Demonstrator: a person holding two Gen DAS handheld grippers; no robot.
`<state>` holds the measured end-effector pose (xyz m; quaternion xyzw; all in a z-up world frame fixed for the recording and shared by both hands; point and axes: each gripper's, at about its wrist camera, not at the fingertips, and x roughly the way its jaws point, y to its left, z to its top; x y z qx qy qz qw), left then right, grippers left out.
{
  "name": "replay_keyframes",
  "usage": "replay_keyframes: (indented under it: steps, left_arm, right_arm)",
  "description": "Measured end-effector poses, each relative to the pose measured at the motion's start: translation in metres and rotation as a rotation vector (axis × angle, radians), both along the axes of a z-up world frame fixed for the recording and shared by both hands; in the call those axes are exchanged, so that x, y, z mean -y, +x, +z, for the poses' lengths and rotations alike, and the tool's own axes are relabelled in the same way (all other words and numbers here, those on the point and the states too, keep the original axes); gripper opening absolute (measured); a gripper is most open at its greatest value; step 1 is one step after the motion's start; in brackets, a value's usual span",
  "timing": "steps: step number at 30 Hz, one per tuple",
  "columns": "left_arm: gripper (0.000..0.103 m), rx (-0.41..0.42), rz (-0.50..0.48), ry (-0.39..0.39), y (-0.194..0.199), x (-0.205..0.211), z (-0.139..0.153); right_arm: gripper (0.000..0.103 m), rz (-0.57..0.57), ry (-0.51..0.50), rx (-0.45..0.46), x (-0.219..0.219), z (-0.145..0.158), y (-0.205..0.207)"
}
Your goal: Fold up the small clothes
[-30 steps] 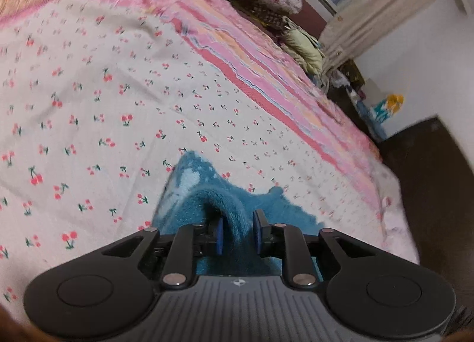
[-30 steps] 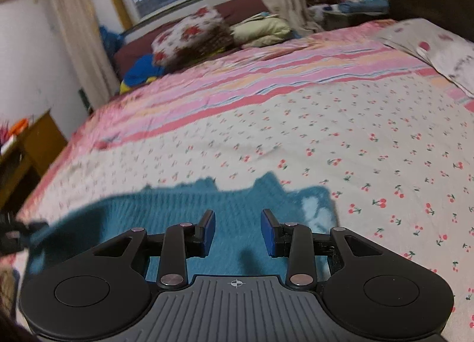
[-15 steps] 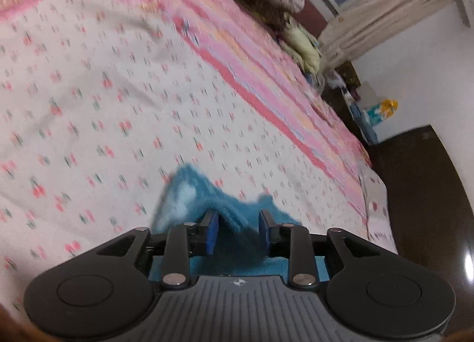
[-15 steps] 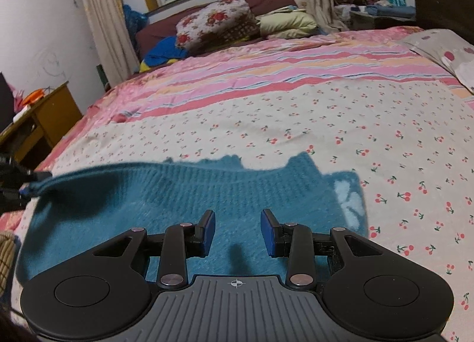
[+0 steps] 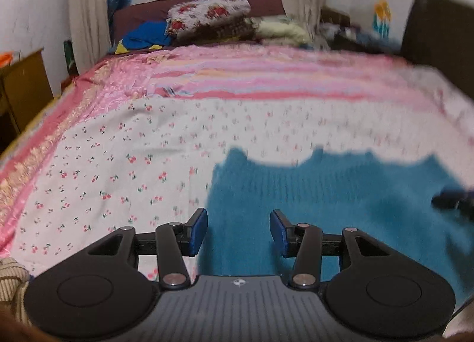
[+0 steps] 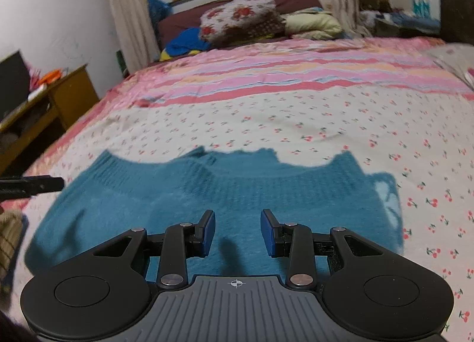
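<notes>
A small teal knit sweater (image 6: 225,202) lies spread flat on the cherry-print bedsheet (image 6: 296,123); it also shows in the left wrist view (image 5: 326,194). My left gripper (image 5: 238,231) is open and empty above the sweater's left edge. My right gripper (image 6: 237,231) is open and empty over the sweater's middle. The tip of the left gripper shows at the left edge of the right wrist view (image 6: 32,185). The right gripper's tip shows blurred at the right edge of the left wrist view (image 5: 453,200).
A pink striped blanket (image 6: 296,78) covers the far half of the bed. Floral pillows and bedding (image 6: 243,16) are piled at the head under the window. A wooden cabinet (image 6: 59,99) stands left of the bed. A beige knit garment (image 5: 11,279) lies at the near left.
My left gripper let go of the sweater and opened, then swung to face the head of the bed. The sweater now lies flat. My right gripper stayed open and moved little.
</notes>
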<state>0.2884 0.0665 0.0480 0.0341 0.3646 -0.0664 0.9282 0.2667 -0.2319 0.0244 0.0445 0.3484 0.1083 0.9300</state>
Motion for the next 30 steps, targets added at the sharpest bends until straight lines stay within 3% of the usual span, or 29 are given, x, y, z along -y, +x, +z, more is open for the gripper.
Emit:
replay_keyframes:
  steps: [5, 11, 17, 24, 30]
  left_arm:
    - [0.052, 0.002, -0.032, 0.193, -0.009, 0.017, -0.022]
    - [0.052, -0.005, -0.009, 0.132, -0.015, 0.007, -0.019]
    - [0.052, -0.003, -0.001, 0.106, -0.026, 0.003, -0.019]
    - [0.052, -0.013, -0.007, 0.063, -0.033, -0.006, -0.018]
    - [0.053, -0.012, -0.01, 0.04, -0.037, -0.012, -0.018]
  right_arm:
    - [0.032, 0.026, -0.14, -0.046, -0.027, -0.017, 0.003]
    - [0.031, -0.01, -0.208, -0.06, -0.038, -0.021, 0.008]
    - [0.031, 0.013, -0.167, -0.005, -0.053, -0.003, -0.001]
    - [0.032, 0.045, -0.275, -0.066, -0.085, -0.026, 0.007]
    - [0.032, 0.021, -0.265, -0.052, -0.089, -0.018, 0.007]
